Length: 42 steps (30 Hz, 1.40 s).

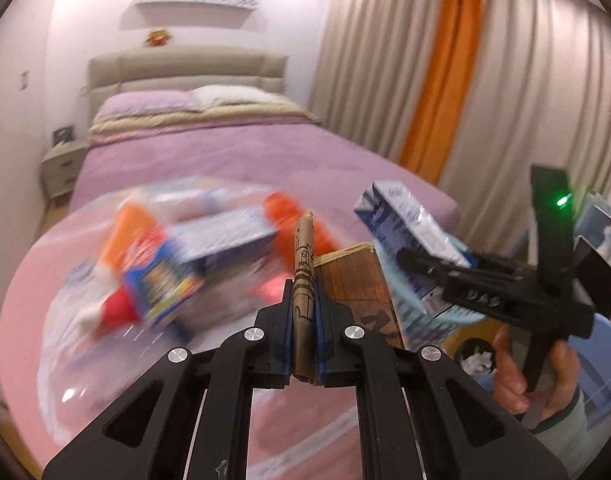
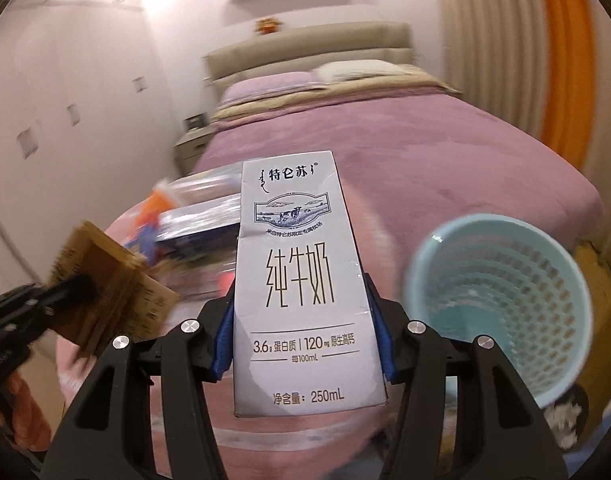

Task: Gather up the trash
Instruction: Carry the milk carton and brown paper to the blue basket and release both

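Note:
My left gripper [image 1: 304, 300] is shut on a flattened brown carton [image 1: 303, 264], held above a round pink table [image 1: 25, 292]; the carton also shows in the right wrist view [image 2: 105, 280]. My right gripper [image 2: 301, 312] is shut on a white 250 mL milk carton [image 2: 297, 280], held upright; it shows in the left wrist view [image 1: 405, 220] over a light blue mesh bin [image 1: 421, 312]. In the right wrist view the bin [image 2: 501, 300] sits to the carton's right, its open mouth facing the camera. Blurred snack packets and boxes [image 1: 165, 256] lie on the table.
A bed with a purple cover [image 1: 225, 160] stands behind the table. Beige and orange curtains [image 1: 445, 80] hang at the right. A nightstand [image 1: 59, 168] is left of the bed. A black cup with white scraps [image 1: 475, 356] sits below the bin.

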{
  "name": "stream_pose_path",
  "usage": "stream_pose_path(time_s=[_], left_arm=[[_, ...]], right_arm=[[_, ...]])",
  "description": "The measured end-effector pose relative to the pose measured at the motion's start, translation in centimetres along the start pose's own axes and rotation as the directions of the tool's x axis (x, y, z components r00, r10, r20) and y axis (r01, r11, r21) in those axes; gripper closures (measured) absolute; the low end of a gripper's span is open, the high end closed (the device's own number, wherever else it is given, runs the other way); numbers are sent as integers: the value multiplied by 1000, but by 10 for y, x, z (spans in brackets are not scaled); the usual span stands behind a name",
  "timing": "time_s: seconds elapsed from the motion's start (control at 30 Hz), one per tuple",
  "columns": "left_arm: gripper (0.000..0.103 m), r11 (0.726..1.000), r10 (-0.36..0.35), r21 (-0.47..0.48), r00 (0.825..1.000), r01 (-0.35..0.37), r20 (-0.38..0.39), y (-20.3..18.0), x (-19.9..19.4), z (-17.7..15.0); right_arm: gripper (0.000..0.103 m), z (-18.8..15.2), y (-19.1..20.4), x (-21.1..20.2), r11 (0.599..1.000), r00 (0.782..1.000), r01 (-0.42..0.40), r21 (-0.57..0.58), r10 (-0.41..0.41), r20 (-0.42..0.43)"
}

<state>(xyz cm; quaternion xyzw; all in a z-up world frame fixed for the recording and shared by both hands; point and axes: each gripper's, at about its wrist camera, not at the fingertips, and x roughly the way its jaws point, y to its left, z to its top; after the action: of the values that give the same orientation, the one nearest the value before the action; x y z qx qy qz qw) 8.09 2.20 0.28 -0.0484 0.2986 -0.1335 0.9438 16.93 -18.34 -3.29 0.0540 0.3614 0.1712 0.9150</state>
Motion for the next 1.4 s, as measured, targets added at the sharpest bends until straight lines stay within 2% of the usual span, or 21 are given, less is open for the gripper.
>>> stream_pose_path(time_s=[0.17, 0.27, 0.4, 0.6, 0.8, 0.97, 1.1, 1.17, 1.2, 1.4], left_arm=[[96, 992, -122, 41, 992, 121, 12, -42, 40, 36], [96, 986, -154, 65, 988, 154, -5, -66, 69, 54], [96, 976, -197, 87, 980, 200, -34, -94, 111, 67], [96, 972, -214, 70, 968, 224, -134, -123, 179, 68], [96, 975, -201, 43, 945, 219, -257, -135, 242, 44], [96, 976, -192, 43, 935, 214, -297, -137, 257, 35], [90, 976, -193, 41, 931, 216, -310, -138, 262, 33], [72, 975, -197, 36, 930, 218, -309, -138, 260, 32], [70, 976, -191, 40, 933, 213, -305, -139, 260, 32], [69, 975, -197, 42, 936, 218, -290, -135, 245, 32]], right_arm=[[52, 12, -67, 0, 988, 996, 89, 128, -89, -12], [52, 15, -106, 8, 969, 988, 151, 198, -146, -41], [52, 12, -142, 22, 946, 980, 197, 256, -180, -89], [51, -2, -181, 56, 917, 954, 271, 293, -215, -210], [51, -25, -206, 92, 896, 918, 311, 317, -197, -343], [50, -37, -215, 103, 885, 890, 353, 303, -217, -402], [49, -41, -213, 105, 890, 877, 367, 271, -233, -420], [47, -43, -208, 101, 894, 876, 367, 257, -240, -417], [46, -43, -205, 99, 897, 878, 366, 248, -244, -413], [45, -43, -198, 87, 898, 878, 374, 233, -262, -401]])
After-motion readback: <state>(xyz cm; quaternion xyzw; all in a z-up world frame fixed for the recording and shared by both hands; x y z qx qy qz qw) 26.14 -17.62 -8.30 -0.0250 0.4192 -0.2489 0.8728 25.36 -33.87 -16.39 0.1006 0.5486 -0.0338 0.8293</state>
